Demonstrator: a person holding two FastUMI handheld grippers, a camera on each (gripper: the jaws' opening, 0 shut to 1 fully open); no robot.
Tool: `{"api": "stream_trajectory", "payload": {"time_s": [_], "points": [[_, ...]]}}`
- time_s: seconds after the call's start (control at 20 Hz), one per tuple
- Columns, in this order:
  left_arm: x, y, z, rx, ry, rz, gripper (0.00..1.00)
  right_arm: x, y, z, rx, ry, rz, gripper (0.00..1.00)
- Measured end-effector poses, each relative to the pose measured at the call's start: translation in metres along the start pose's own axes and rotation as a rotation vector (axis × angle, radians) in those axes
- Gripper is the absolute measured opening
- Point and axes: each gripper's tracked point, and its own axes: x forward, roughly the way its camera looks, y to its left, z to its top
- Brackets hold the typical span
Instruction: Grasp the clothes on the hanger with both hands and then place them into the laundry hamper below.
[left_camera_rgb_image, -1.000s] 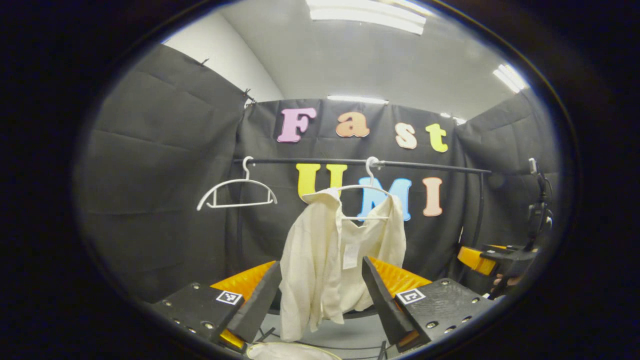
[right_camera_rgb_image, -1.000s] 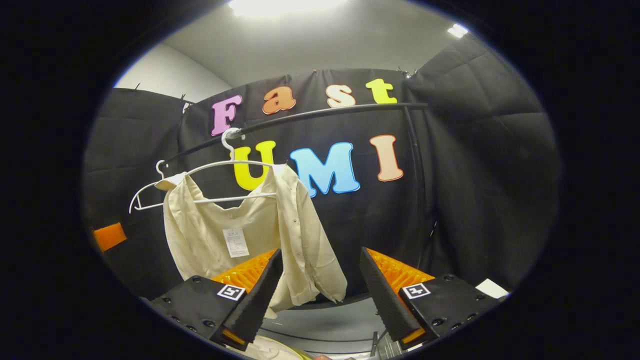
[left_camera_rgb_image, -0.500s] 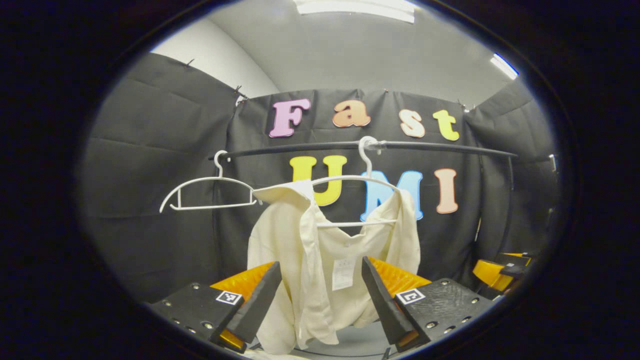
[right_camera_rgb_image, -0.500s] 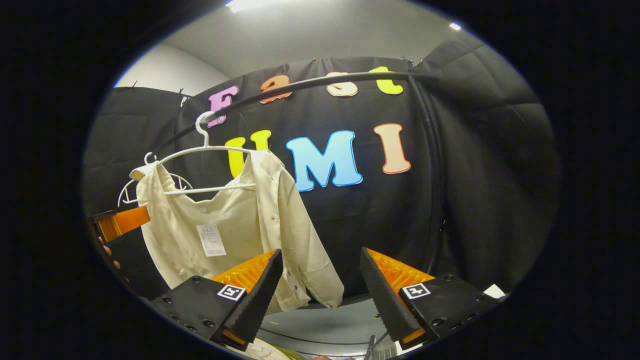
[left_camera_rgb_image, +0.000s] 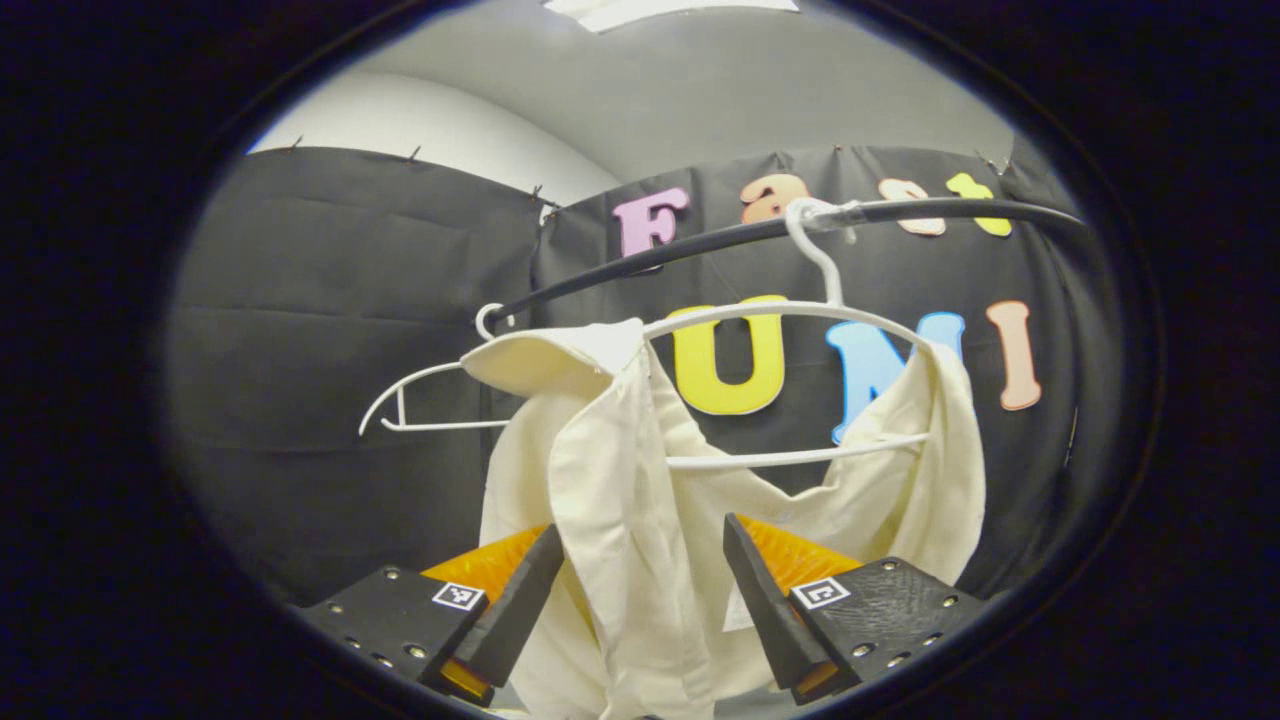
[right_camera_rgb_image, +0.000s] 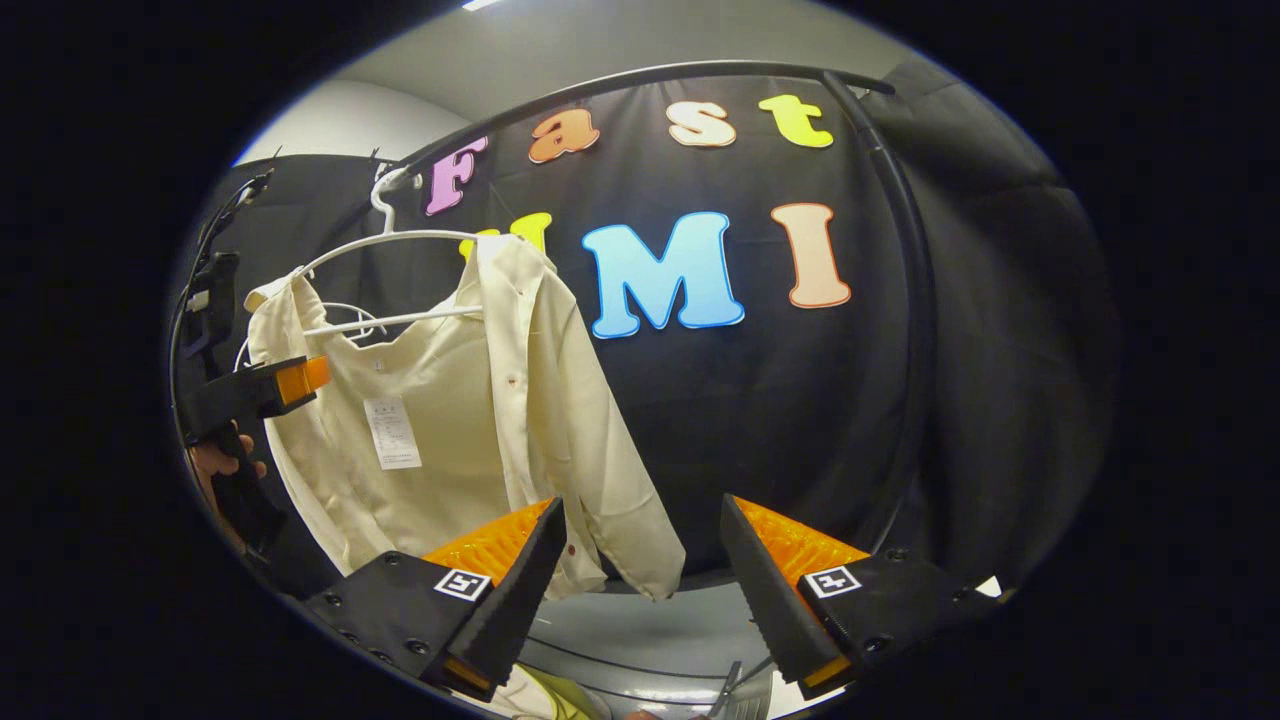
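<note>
The shirt (left_camera_rgb_image: 640, 520) hangs mid-frame on the hanger (left_camera_rgb_image: 800, 320), and both grippers, left (left_camera_rgb_image: 640, 600) and right (right_camera_rgb_image: 640, 590), gape wide, so each should pinch a shoulder before lifting it off.

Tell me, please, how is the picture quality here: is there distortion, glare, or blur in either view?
Left gripper view: fisheye bends the black rail into an arc; the cream shirt is sharp, evenly lit, no glare. Right gripper view: the rail curves strongly with the lens; the shirt and its label read crisp; the rim darkens around the left gripper.
</note>
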Motion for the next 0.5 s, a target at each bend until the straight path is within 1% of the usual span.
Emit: {"api": "stream_trajectory", "payload": {"time_s": [0.1,0.2,0.25,0.3,0.35,0.4,0.45,0.5], "points": [[0.007,0.003,-0.005,-0.004,0.012,0.025,0.94,0.004,0.0,-0.005,-0.001,0.017,0.014,0.98],[0.011,0.005,-0.006,0.021,0.011,0.05,0.94,0.008,-0.002,-0.008,-0.008,0.024,0.023,0.98],[0.016,0.011,-0.007,0.037,0.01,0.07,0.8,0.01,-0.001,-0.008,-0.009,0.026,0.027,0.98],[0.018,0.01,-0.008,0.042,0.013,0.067,0.67,0.012,0.0,-0.006,-0.007,0.027,0.033,0.98],[0.019,0.011,-0.008,0.047,0.013,0.07,0.6,0.014,0.002,-0.005,-0.003,0.026,0.04,0.98],[0.02,0.009,-0.006,0.048,0.007,0.058,0.6,0.017,0.005,-0.003,-0.002,0.022,0.047,0.98],[0.021,0.011,-0.005,0.063,-0.003,0.066,0.62,0.019,0.006,-0.002,-0.004,0.017,0.053,0.98],[0.023,0.015,-0.005,0.077,-0.006,0.077,0.46,0.022,0.01,0.0,-0.007,0.013,0.06,0.98]]}}
